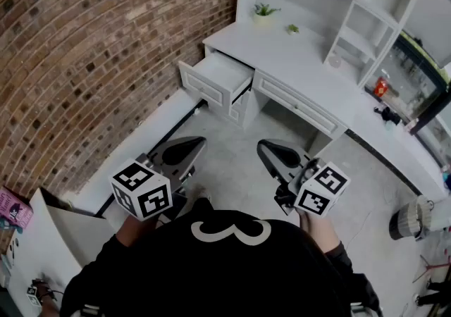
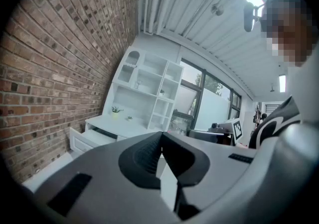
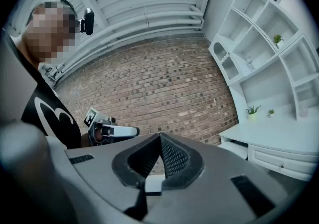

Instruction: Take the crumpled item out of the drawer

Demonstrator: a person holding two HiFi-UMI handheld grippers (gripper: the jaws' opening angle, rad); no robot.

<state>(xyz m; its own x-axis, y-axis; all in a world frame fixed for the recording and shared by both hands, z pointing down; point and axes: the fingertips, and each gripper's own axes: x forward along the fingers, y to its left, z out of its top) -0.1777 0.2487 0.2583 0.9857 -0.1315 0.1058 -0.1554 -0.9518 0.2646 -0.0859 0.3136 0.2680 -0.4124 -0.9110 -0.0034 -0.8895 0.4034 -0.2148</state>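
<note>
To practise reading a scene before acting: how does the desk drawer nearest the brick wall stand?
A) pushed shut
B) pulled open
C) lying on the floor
B: in the head view the drawer juts out of the desk front, its inside showing.

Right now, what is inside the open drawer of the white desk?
From the head view, the drawer shows only a pale, bare-looking floor at its front; no crumpled item can be made out. Its rear part is covered by the desktop, so anything there is hidden.
</note>
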